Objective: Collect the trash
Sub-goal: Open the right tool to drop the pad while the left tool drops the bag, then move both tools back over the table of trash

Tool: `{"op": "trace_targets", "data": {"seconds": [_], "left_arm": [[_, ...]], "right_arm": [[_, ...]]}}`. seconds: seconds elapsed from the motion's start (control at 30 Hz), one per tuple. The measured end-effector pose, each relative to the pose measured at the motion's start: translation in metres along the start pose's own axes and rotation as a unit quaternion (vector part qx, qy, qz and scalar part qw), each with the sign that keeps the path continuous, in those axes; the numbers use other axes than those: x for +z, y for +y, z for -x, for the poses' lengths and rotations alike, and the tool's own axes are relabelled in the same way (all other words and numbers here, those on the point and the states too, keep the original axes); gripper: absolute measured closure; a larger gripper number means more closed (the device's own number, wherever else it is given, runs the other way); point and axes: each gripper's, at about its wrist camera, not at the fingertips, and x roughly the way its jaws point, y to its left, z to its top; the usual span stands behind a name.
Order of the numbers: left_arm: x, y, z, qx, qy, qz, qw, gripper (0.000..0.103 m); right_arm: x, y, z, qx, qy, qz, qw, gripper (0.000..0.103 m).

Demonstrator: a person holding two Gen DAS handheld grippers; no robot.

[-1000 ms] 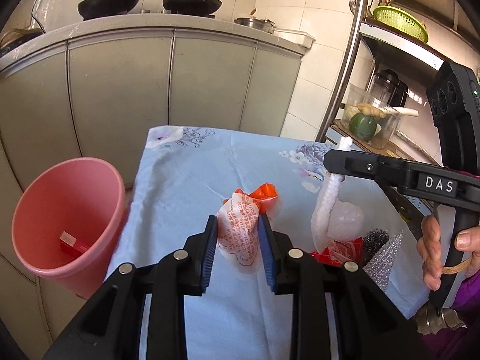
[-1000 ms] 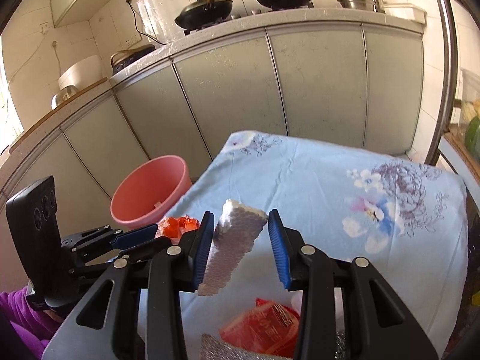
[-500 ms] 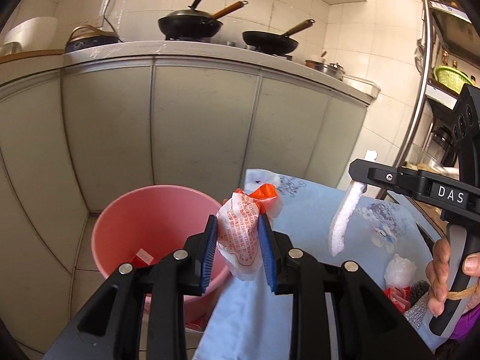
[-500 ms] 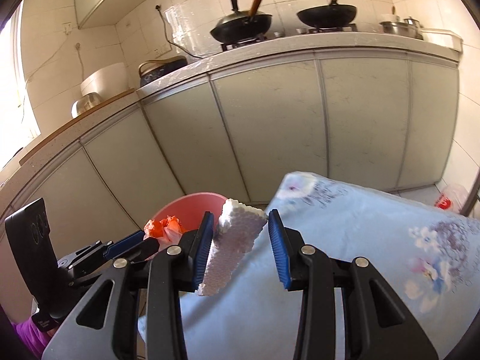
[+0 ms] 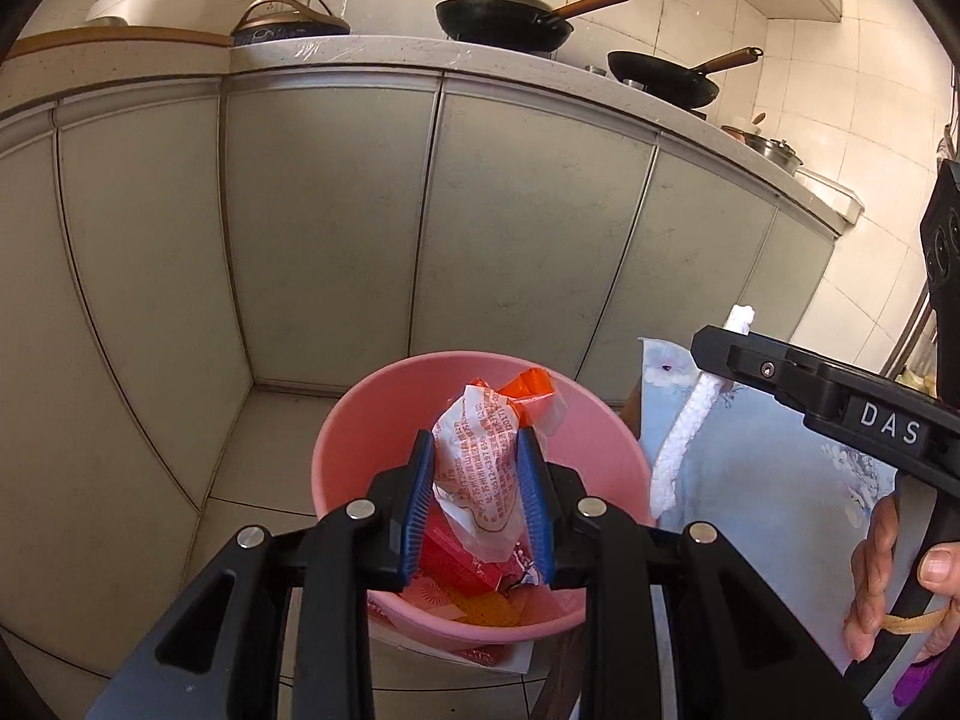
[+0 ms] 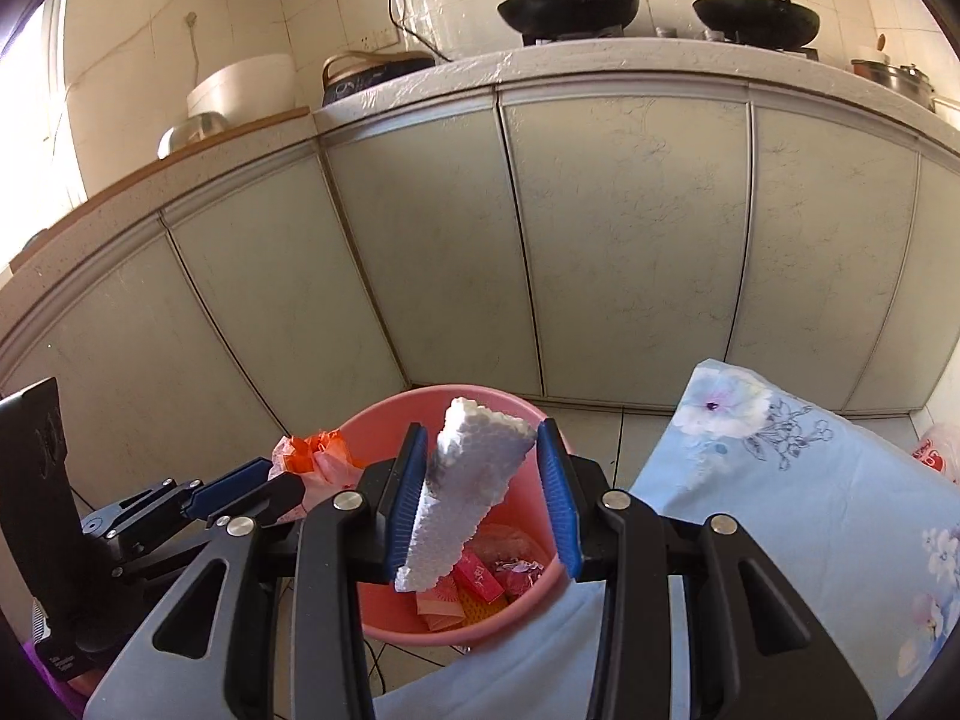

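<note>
My left gripper (image 5: pixel 475 456) is shut on a crumpled white and orange wrapper (image 5: pixel 480 456) and holds it right above the pink bin (image 5: pixel 354 438). My right gripper (image 6: pixel 483 450) is shut on a white foam piece (image 6: pixel 459 498) and holds it above the same pink bin (image 6: pixel 384 420). The bin stands on the floor beside the table and has red and orange packets inside. The right gripper with its foam piece (image 5: pixel 684 438) also shows in the left wrist view. The left gripper with its wrapper (image 6: pixel 312 450) shows in the right wrist view.
The table with a blue flowered cloth (image 6: pixel 810 510) is right of the bin. Grey cabinet doors (image 5: pixel 336 228) stand behind it, under a counter with two woks (image 5: pixel 498 15). A tiled floor (image 5: pixel 270 450) surrounds the bin.
Both grippers have swung left from over the table to above the pink bin, each still holding its piece of trash.
</note>
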Motion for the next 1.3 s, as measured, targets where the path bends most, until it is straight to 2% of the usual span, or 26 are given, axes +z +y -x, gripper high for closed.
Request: {"op": "trace_targets", "data": {"seconds": [0.43,0.67,0.77,1.0,1.3], "left_arm": [[-0.007,0.012,-0.035,0.012,0.038,0.021,0.9990,0.073],[-0.007,0.014,-0.041,0.013,0.042,0.025,0.9987,0.061],[-0.007,0.013,-0.039,0.014,0.039,0.023,0.9988,0.058],[-0.007,0.006,-0.029,0.013,0.033,0.017,0.9992,0.058],[-0.008,-0.019,-0.008,-0.001,0.024,-0.001,0.9997,0.057]], "right_arm": [[-0.008,0.003,-0.048,-0.012,0.037,0.006,0.999,0.063],[-0.010,-0.004,-0.059,-0.007,0.056,-0.012,0.998,0.055],[-0.010,-0.003,-0.060,-0.008,0.055,-0.009,0.998,0.054],[-0.009,-0.005,-0.046,-0.003,0.048,-0.014,0.999,0.054],[-0.017,-0.019,0.001,-0.001,0.037,-0.034,0.999,0.054]]}}
